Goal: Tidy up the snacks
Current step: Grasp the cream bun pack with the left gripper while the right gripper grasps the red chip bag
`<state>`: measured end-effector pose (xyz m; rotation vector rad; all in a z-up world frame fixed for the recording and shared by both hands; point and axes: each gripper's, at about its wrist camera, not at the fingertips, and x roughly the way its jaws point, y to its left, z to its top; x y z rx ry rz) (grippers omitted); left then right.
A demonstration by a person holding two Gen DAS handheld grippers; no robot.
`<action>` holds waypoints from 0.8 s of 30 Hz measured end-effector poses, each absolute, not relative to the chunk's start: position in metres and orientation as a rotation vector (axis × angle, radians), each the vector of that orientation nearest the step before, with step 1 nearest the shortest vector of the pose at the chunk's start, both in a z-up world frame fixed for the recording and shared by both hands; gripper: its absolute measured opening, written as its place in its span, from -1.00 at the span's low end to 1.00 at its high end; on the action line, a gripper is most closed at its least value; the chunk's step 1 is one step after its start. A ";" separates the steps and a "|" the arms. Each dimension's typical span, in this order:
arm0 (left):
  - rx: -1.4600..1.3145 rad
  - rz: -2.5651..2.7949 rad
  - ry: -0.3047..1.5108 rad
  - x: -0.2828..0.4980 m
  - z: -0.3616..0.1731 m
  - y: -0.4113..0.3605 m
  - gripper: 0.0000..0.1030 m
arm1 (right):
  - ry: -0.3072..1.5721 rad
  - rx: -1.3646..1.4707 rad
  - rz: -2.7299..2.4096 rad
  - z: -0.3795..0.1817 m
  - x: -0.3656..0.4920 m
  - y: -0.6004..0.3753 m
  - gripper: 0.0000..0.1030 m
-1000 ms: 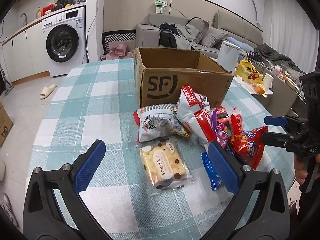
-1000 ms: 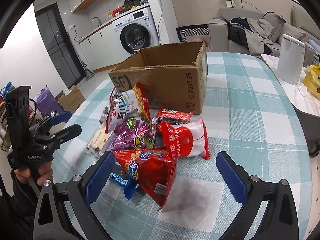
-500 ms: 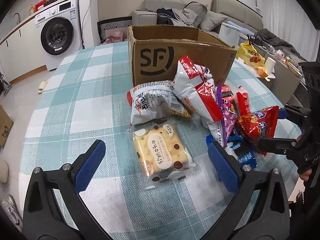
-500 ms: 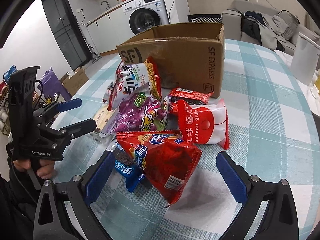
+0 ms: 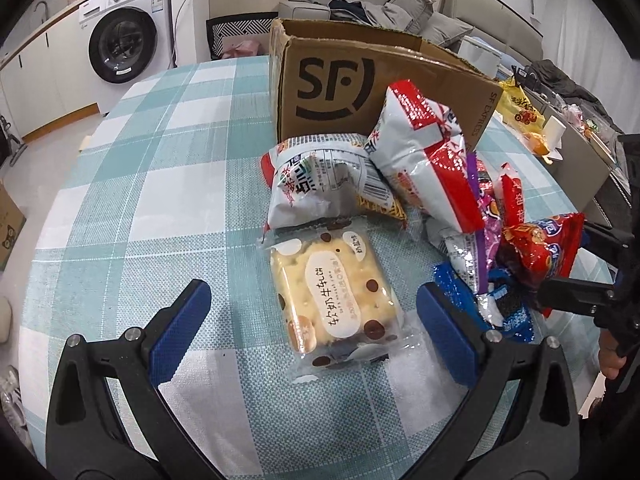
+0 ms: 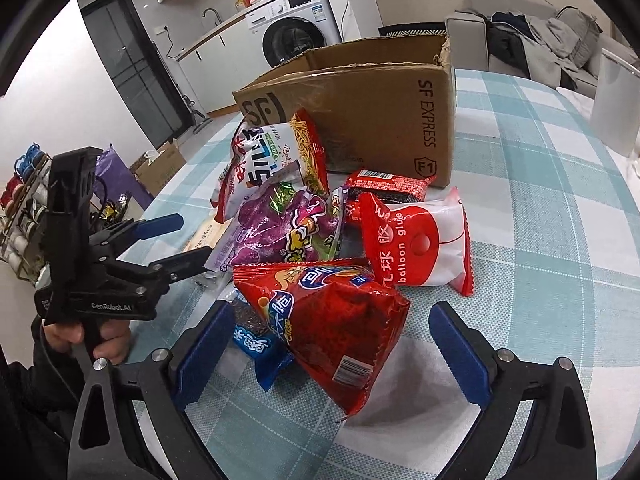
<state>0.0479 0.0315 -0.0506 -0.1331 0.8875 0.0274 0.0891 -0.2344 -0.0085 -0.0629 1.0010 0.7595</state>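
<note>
Across the checked tablecloth (image 5: 160,184) sat the open cardboard box (image 5: 360,84), toward its far edge, with the snack pile touching its front. Nearest, the cracker pack (image 5: 336,300) lay between the spread left gripper (image 5: 312,320); the red chip bag (image 6: 336,320) lay between the spread right gripper (image 6: 332,344).

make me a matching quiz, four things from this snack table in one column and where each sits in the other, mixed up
Things:
1. yellow biscuit pack
2. red chip bag
3. cardboard box
4. balloon glue pack

Places:
A. behind the snack pile, open at the top
B. between the open left tongs
C. on the right of the pile, in front of the box corner
D. between the open right tongs

Pairs: 1-B, 2-D, 3-A, 4-C
</note>
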 end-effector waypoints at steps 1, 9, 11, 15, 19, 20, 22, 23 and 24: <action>-0.135 0.030 0.897 0.051 -0.053 0.032 0.98 | 1.002 -0.060 0.763 -0.009 0.089 -0.235 0.91; -0.153 0.061 0.938 0.067 -0.064 0.037 0.97 | 0.998 -0.080 0.776 -0.010 0.086 -0.231 0.75; -0.143 0.059 0.938 0.067 -0.065 0.037 0.92 | 0.994 -0.082 0.783 -0.009 0.085 -0.230 0.69; -0.113 0.056 0.937 0.066 -0.067 0.032 0.81 | 0.995 -0.095 0.799 -0.009 0.082 -0.228 0.56; -0.067 0.039 0.930 0.063 -0.066 0.024 0.54 | 0.994 -0.097 0.805 -0.008 0.081 -0.228 0.46; -0.061 0.037 0.928 0.063 -0.066 0.022 0.47 | 0.993 -0.098 0.808 -0.008 0.080 -0.229 0.46; -0.056 0.029 0.922 0.062 -0.065 0.021 0.30 | 0.986 -0.105 0.813 -0.006 0.079 -0.229 0.36; -0.055 0.024 0.917 0.060 -0.064 0.021 0.16 | 0.982 -0.111 0.813 -0.006 0.078 -0.230 0.32; -0.050 0.021 0.916 0.059 -0.064 0.020 0.13 | 0.980 -0.110 0.814 -0.005 0.078 -0.230 0.27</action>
